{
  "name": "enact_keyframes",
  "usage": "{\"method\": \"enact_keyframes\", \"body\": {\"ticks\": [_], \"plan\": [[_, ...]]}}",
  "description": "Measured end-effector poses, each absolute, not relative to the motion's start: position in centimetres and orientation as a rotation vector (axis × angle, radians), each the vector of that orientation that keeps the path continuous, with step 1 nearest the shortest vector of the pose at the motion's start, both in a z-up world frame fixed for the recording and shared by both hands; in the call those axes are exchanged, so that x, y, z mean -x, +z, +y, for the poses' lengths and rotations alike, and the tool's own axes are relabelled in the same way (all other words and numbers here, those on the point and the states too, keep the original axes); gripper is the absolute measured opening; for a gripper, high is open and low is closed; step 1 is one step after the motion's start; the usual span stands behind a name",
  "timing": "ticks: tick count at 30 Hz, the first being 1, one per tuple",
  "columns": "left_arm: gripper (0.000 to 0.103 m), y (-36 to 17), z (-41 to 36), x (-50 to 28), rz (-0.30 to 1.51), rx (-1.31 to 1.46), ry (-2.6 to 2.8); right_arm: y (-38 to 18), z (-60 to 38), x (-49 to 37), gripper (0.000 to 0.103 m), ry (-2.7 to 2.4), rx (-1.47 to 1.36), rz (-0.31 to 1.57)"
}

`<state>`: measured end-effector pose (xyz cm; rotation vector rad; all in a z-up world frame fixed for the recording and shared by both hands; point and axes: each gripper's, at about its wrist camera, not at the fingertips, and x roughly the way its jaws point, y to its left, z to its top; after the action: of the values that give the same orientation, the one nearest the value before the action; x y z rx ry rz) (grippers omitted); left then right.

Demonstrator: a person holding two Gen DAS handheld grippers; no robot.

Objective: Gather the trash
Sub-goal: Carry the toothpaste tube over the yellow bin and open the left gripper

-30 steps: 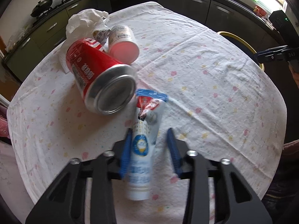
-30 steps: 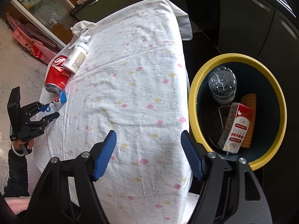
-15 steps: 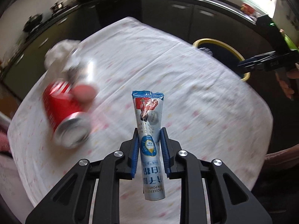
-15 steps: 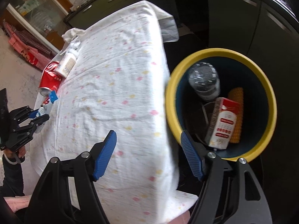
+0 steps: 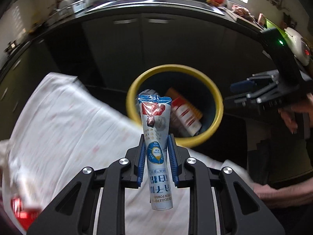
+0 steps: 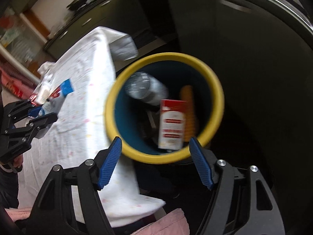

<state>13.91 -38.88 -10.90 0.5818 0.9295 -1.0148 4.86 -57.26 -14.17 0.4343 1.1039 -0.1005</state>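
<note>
My left gripper [image 5: 156, 145] is shut on a white and blue sachet [image 5: 156, 129] and holds it upright in the air over the table's edge, in line with the yellow-rimmed bin [image 5: 219, 105]. The sachet [image 6: 58, 96] and left gripper [image 6: 42, 113] also show in the right wrist view. My right gripper [image 6: 156, 152] is open and empty just above the near rim of the bin [image 6: 217, 90]. The bin holds a red and white carton [image 6: 172, 125], a clear bottle [image 6: 146, 90] and a yellow item [image 6: 188, 113].
The table with a white spotted cloth [image 5: 58, 127] lies left of the bin. A red can [image 5: 21, 213] lies at its far left corner. Dark kitchen cabinets [image 5: 156, 45] stand behind the bin. The right gripper shows in the left wrist view [image 5: 254, 96].
My left gripper closed on the sachet, lifted it off the table and swung toward the bin. My right gripper moved from over the table to above the bin.
</note>
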Motion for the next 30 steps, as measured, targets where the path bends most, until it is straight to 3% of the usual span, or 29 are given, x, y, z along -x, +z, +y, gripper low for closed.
{"method": "enact_keyframes", "body": {"ticks": [6, 8, 12, 21, 30], "plan": [[0.028, -13.2, -46.1, -15.0, 0.973, -0.589, -1.036, -15.3, -59.2, -4.1, 0.068, -0.129, -0.471, 1.114], [0.055, -14.0, -47.1, -15.7, 0.973, -0.584, -1.018, -15.5, -59.3, -4.4, 0.068, -0.127, -0.478, 1.113], [0.06, -13.5, -46.5, -16.2, 0.965, -0.532, -0.997, -15.4, -58.6, -4.9, 0.068, -0.113, -0.463, 1.116], [0.073, -10.2, -33.7, -13.7, 0.907, -0.378, -0.904, -15.2, -54.7, -7.5, 0.067, -0.052, -0.395, 1.145], [0.079, -10.1, -19.5, -9.4, 0.875, -0.303, -0.673, -13.4, -45.5, -13.3, 0.067, 0.104, -0.254, 1.176]]}}
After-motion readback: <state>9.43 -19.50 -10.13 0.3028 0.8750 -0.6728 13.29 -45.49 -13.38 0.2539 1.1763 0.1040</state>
